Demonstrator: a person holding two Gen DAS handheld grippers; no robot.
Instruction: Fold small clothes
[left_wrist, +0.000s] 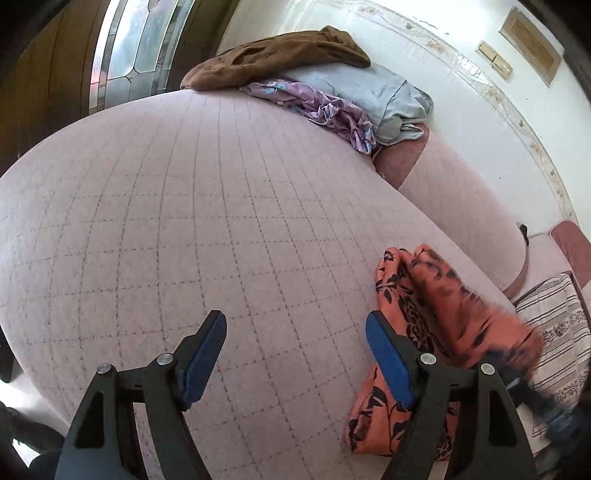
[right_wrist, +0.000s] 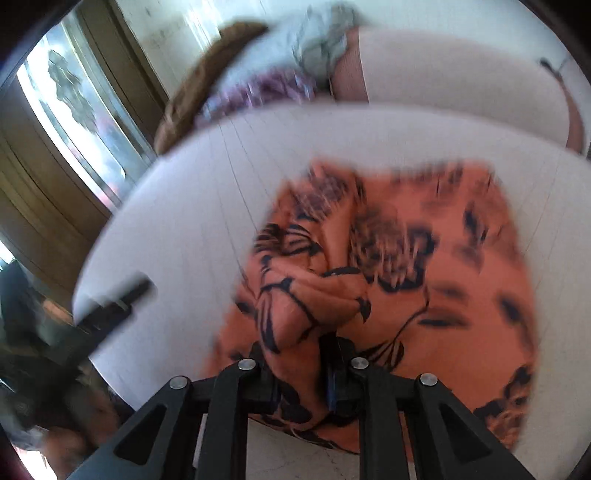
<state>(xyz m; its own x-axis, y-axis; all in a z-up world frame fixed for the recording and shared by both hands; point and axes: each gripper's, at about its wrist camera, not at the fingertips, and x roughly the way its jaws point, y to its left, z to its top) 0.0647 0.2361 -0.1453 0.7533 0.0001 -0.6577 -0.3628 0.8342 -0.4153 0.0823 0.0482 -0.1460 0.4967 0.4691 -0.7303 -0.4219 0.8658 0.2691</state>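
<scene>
Quilted pale-pink padding (left_wrist: 207, 206), stitched into a grid of squares, is covering the surface on which the folding is taking place; behind it a white wall and a leaded-glass door are showing. The left gripper (left_wrist: 295, 356) is hovering over bare padding with its blue-padded jaws spread wide and nothing between them, apparently free to take a second edge. The right gripper (right_wrist: 301, 373) is pinching a bunched fold of the orange garment (right_wrist: 424, 295), its jaws pressed nearly together on the cloth; the grip looks meant to lift or drag the piece so it can be laid out. This garment, thin and limp, printed with black flowers and leaves, is lying crumpled at the near right part of the surface, just beside the left gripper's right jaw. At the far edge a waiting pile is resting: a brown, fuzzy-looking cloth (left_wrist: 280, 55), a crinkled lilac floral piece (left_wrist: 325, 110) and a smooth pale-blue garment (left_wrist: 369, 96), overlapping. The right wrist view is blurring, so fine weave cannot be told.
</scene>
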